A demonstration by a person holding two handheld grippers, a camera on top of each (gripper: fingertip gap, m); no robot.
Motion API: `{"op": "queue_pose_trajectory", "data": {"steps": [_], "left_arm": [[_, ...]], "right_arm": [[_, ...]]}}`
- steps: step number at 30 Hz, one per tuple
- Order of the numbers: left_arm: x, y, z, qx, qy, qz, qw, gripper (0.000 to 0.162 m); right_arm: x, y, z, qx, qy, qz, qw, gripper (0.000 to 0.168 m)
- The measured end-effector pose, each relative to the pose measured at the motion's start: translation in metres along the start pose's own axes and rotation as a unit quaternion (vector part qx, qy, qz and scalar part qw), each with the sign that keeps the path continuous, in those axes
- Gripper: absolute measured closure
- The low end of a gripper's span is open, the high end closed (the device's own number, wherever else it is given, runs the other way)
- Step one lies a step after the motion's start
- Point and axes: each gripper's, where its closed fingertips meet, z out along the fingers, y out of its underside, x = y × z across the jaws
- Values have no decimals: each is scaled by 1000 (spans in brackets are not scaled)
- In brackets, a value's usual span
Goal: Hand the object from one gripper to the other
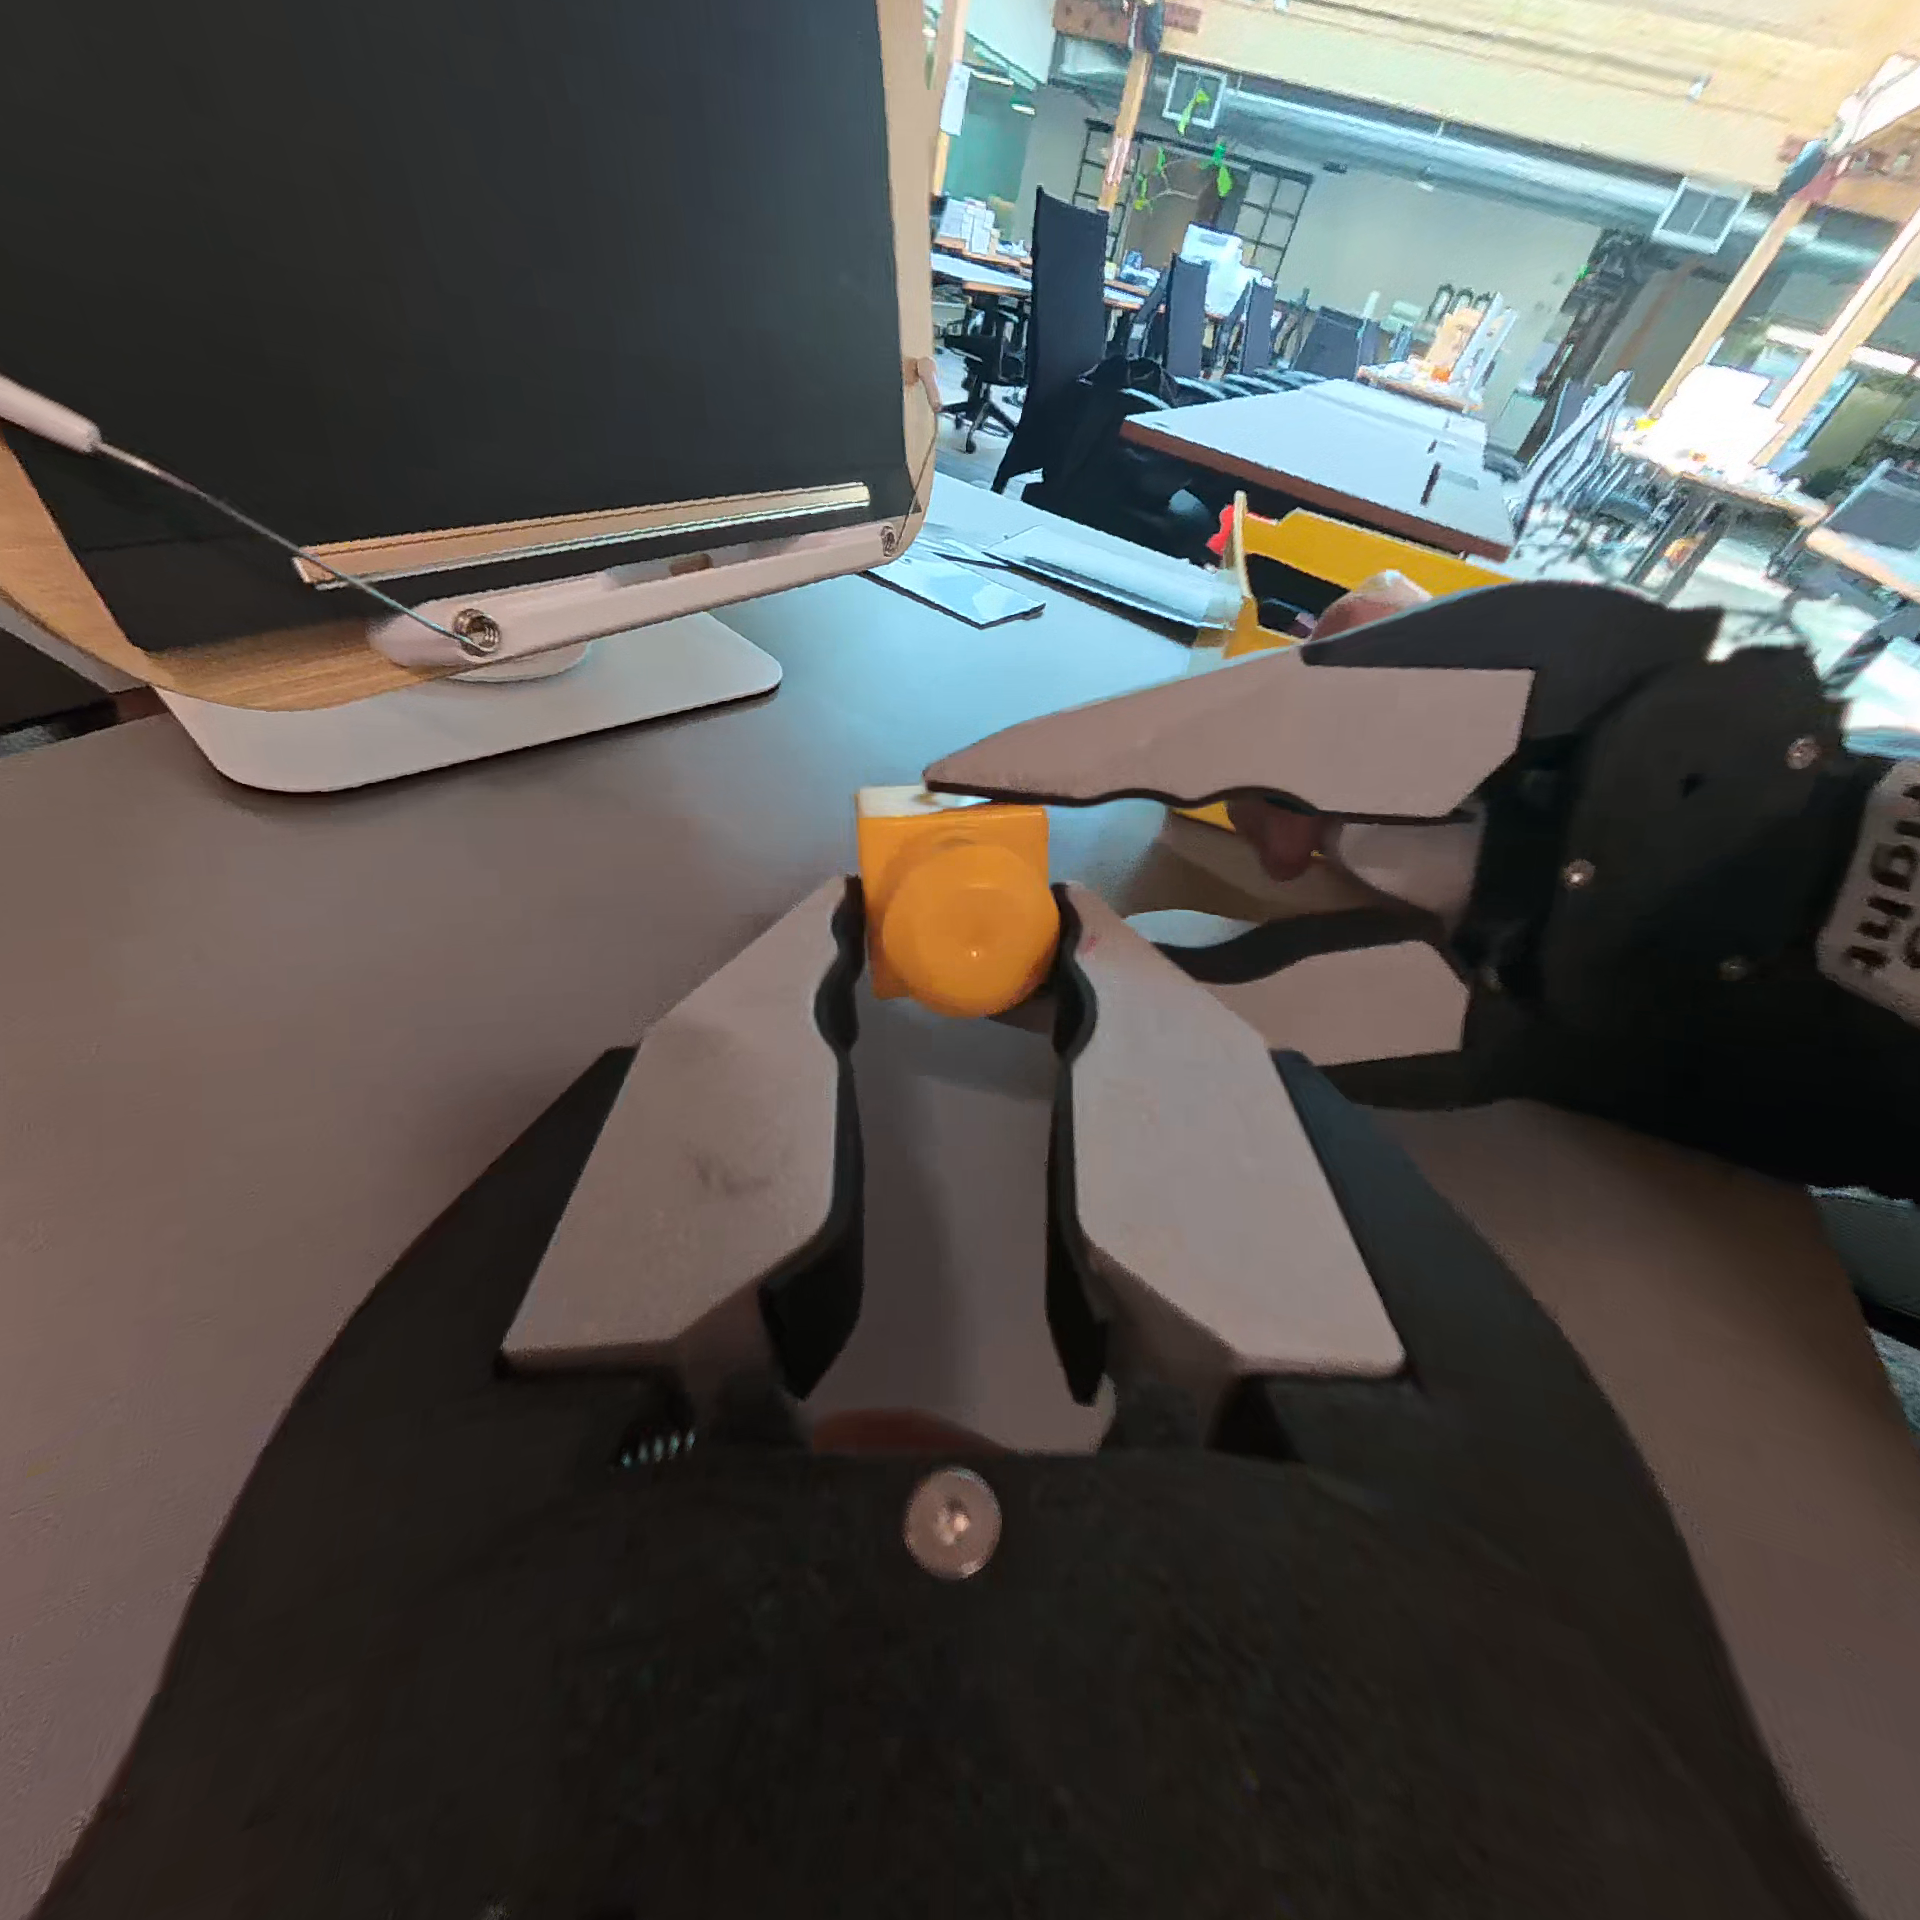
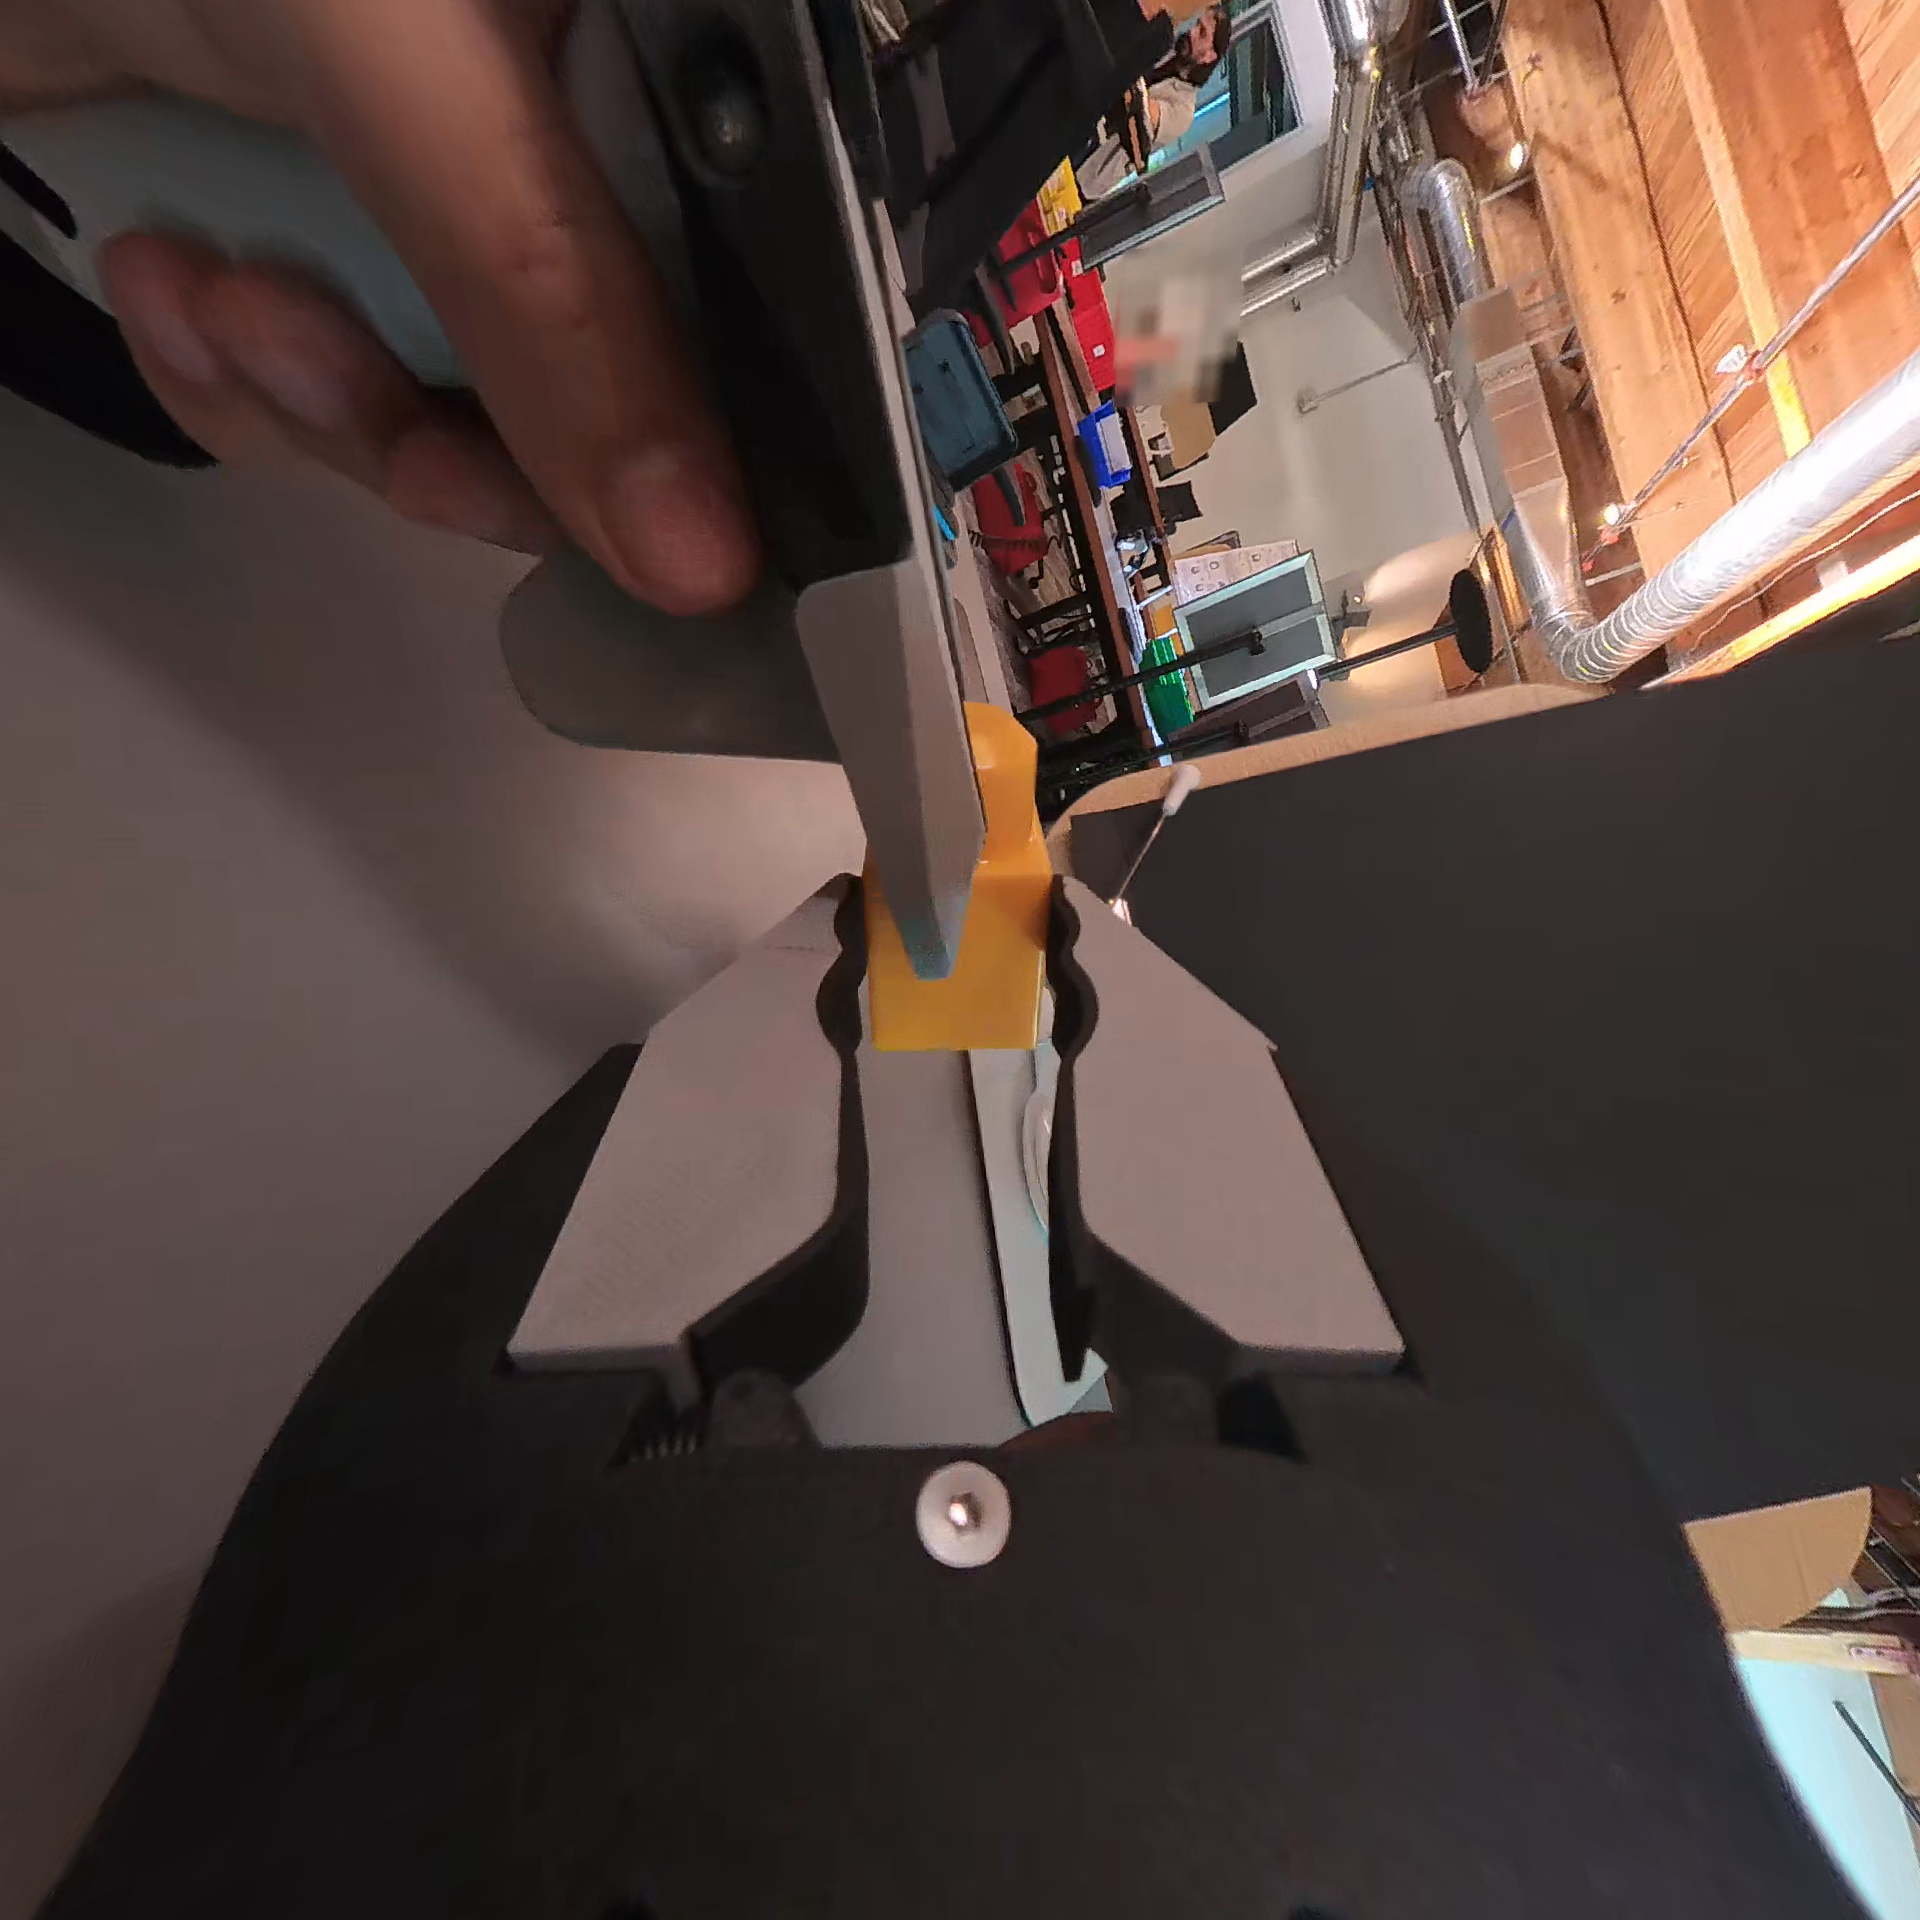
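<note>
In the left wrist view, the left gripper [image 1: 958,951] is clenched on a yellow block [image 1: 951,914]: its two grey fingers press the block's left and right sides, and the block's round stud faces back toward the camera. The block is held in the air above the grey bench [image 1: 364,935], clear of its surface. The right gripper [image 1: 997,883] reaches in from the right edge of the picture, turned on its side. Its upper finger [image 1: 1247,743] lies flat on the top face of the block, and its lower finger passes under the block, partly hidden behind the left gripper. Toward the far left corner of the bench stands a dark screen [image 1: 447,260] on a white base.

In the right wrist view, the scene is rotated a quarter turn. The right gripper [image 2: 956,977] grasps the yellow block [image 2: 987,987] between its fingertips, the pads touching two opposite faces. The left gripper [image 2: 961,831] comes down from the top edge, held by a hand [image 2: 468,312]. One of its fingers [image 2: 904,748] lies across the near face of the block; the other is hidden behind the block. The stud of the block points up, away from the camera. The dark screen [image 2: 1507,1091] fills the right side of the picture.
</note>
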Motion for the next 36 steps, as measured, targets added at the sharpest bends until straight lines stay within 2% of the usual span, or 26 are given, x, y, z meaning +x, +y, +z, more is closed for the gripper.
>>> {"op": "queue_pose_trajectory", "data": {"steps": [3,5,7,9,12,16,18,21,22,24,26,32,36], "left_arm": [[-6,0,-2,-14,-28,61,998,129],[-16,-2,-8,-29,-77,139,987,129],[-29,-6,-17,-48,-140,235,961,129],[-39,-11,-25,-65,-202,344,914,129],[-40,-14,-27,-88,-258,495,825,129],[-23,-18,-21,-62,-247,553,793,129],[-21,-21,-23,-58,-255,582,770,129],[-20,-23,-23,-65,-268,616,738,129],[-19,-23,-22,-66,-269,624,731,129],[-10,-22,-17,-55,-263,645,715,129],[-1,-23,-14,-39,-253,653,713,129],[11,-20,-10,-28,-230,643,730,129],[13,-22,-10,-14,-232,624,747,129]], "right_arm": [[-2,0,1,16,-8,42,999,138],[-3,4,-2,26,-37,102,994,138],[-1,11,-4,28,-69,168,983,135],[2,14,-6,38,-102,238,965,133],[2,3,-11,74,-160,354,918,127],[11,-5,-15,117,-197,461,857,124],[20,-6,-19,141,-216,519,815,121],[29,-10,-24,174,-259,597,739,107],[29,-11,-24,178,-268,608,726,105],[23,-13,-22,173,-275,594,736,100],[15,-14,-18,158,-259,557,773,93],[5,-20,-12,137,-200,459,855,105],[8,-22,-13,146,-198,454,856,105]]}}
